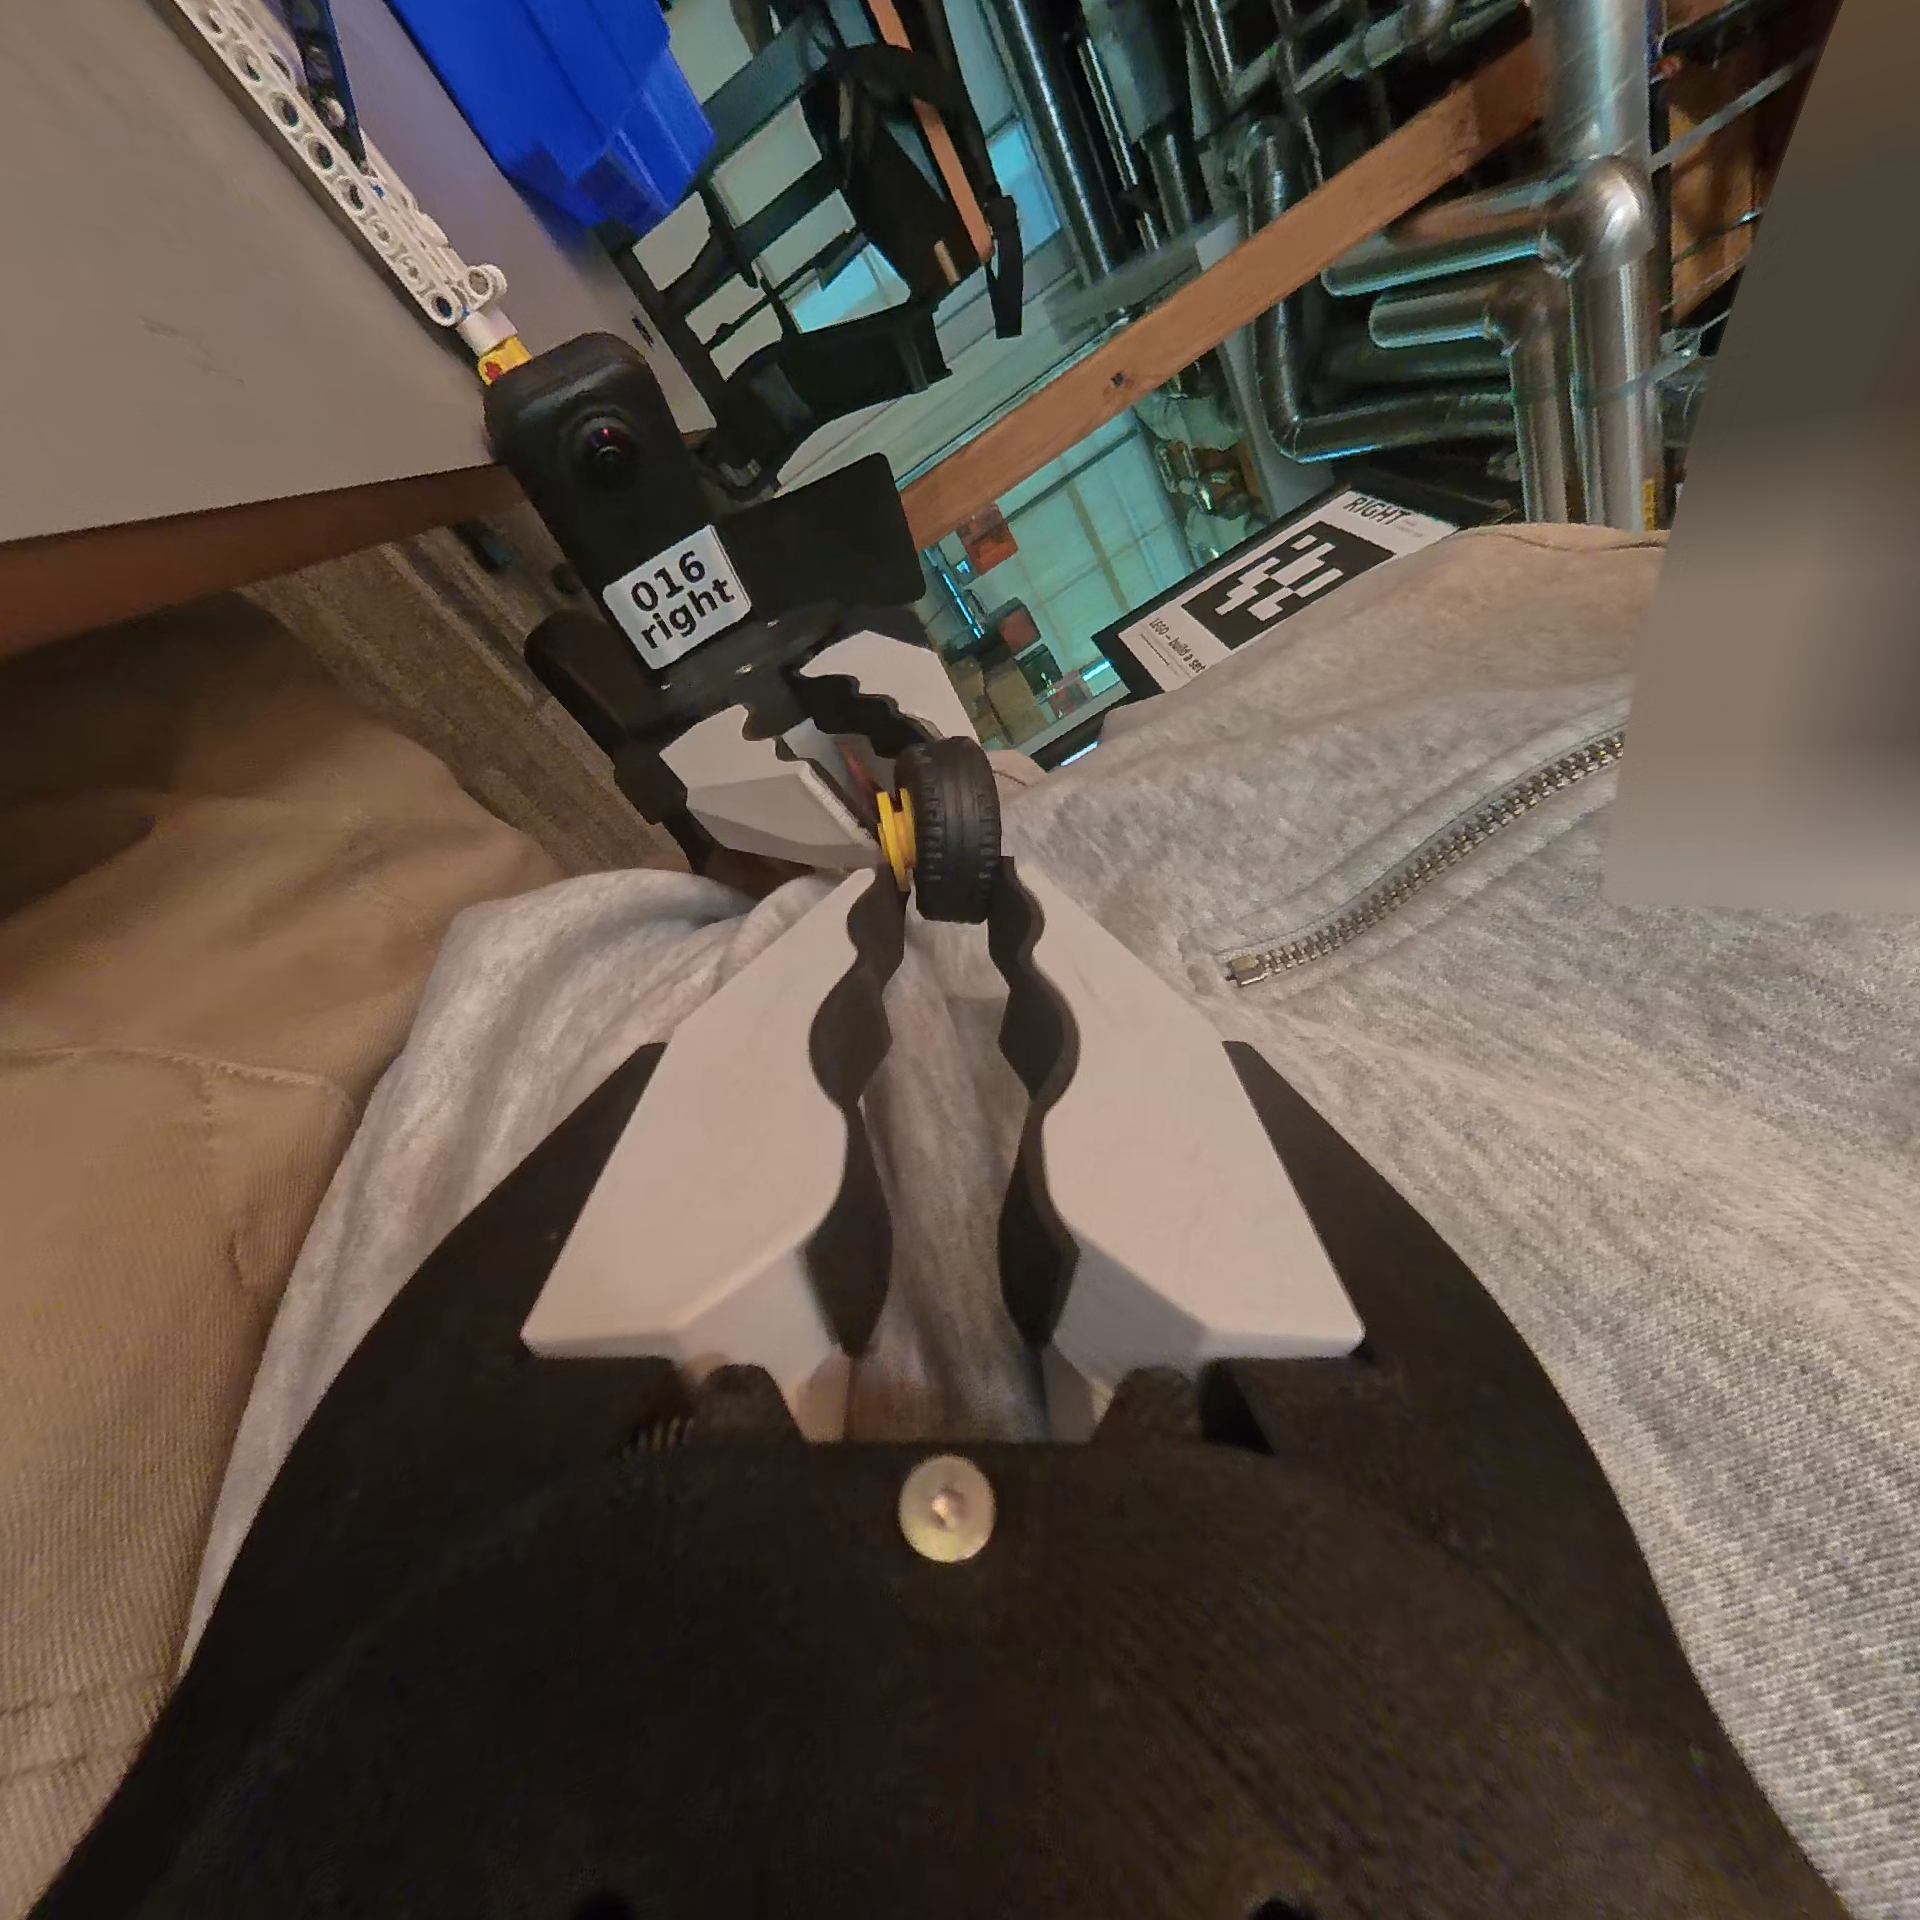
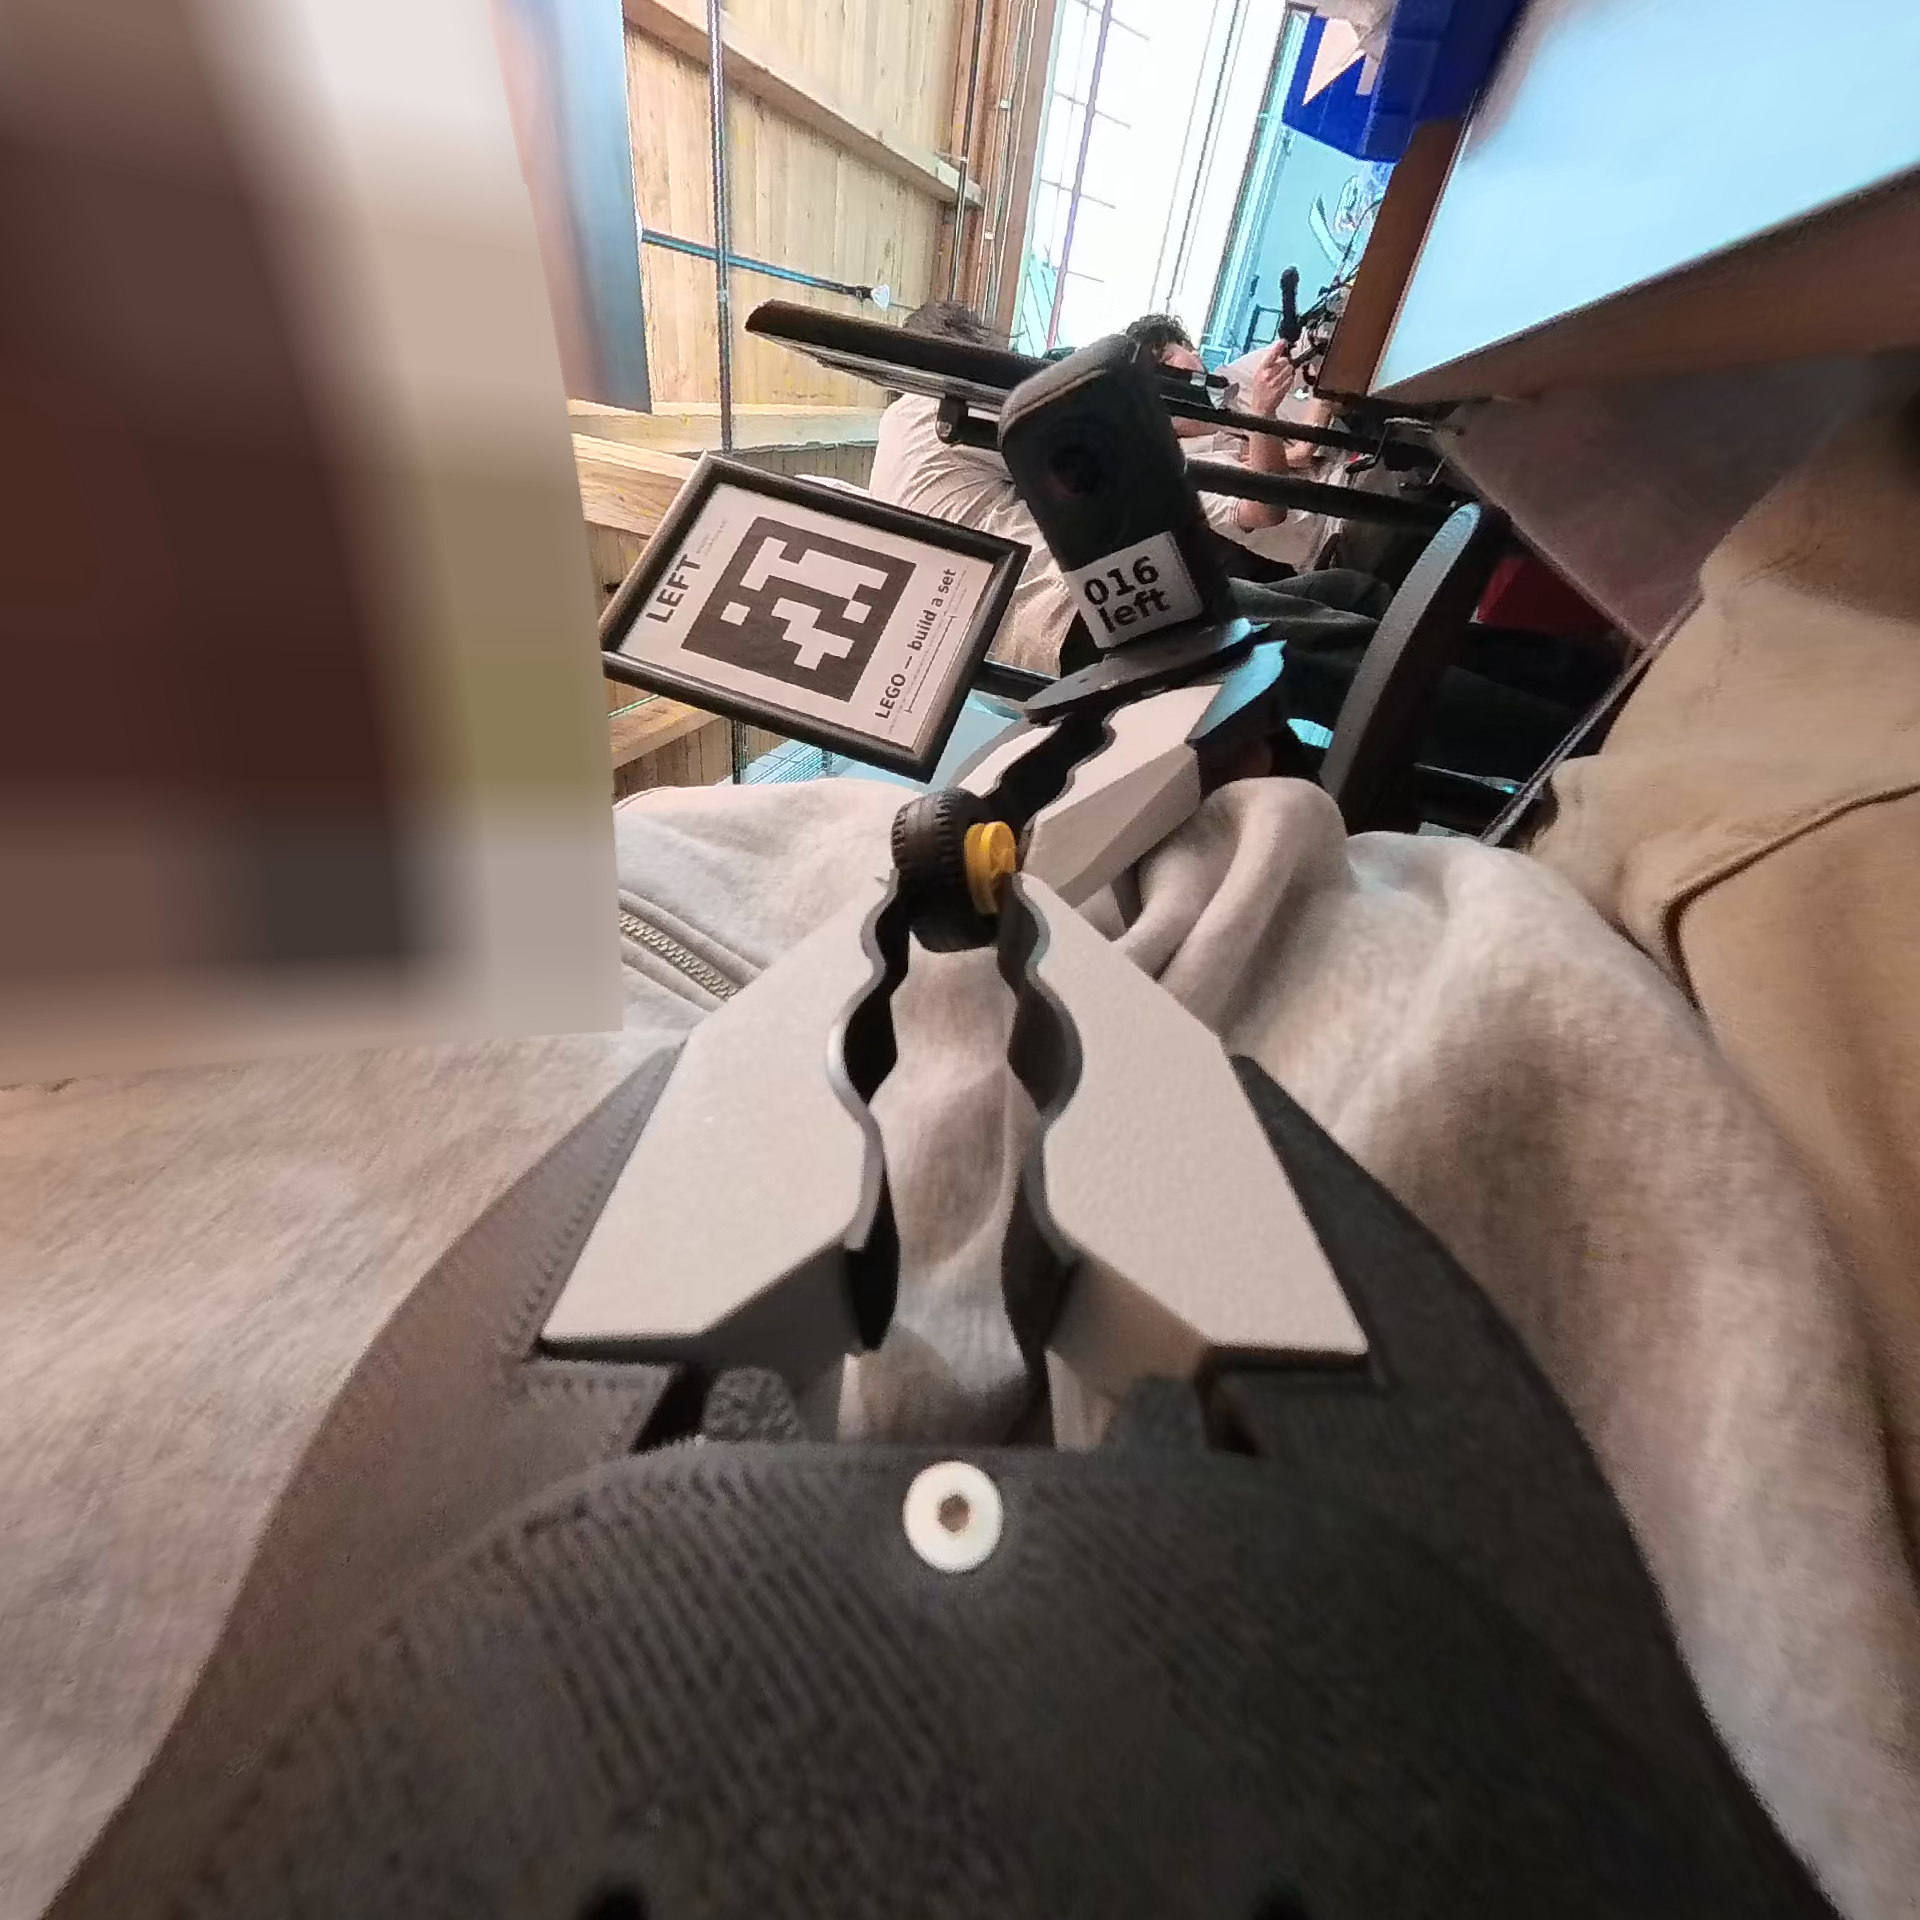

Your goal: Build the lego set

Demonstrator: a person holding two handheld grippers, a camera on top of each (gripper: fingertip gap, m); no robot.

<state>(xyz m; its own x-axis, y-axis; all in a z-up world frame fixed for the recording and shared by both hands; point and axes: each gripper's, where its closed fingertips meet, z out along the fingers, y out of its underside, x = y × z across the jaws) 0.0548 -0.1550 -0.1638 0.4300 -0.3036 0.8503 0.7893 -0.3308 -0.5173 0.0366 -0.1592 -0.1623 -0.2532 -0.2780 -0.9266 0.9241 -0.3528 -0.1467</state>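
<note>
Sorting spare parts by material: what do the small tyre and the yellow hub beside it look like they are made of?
The tyre looks like matte black rubber: dull surface, fine moulded ribs around its tread. The yellow hub looks like hard, smooth plastic with a slight sheen and crisp moulded edges. Both are judged by appearance only. The left gripper and right gripper meet at this wheel.

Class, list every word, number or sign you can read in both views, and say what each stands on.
I won't copy out writing; here is what bears it.
White sticker under the far camera, left wrist view: printing.
Framed marker card behind it: printing, pattern.
Right wrist view: another sticker, another framed card.
</note>
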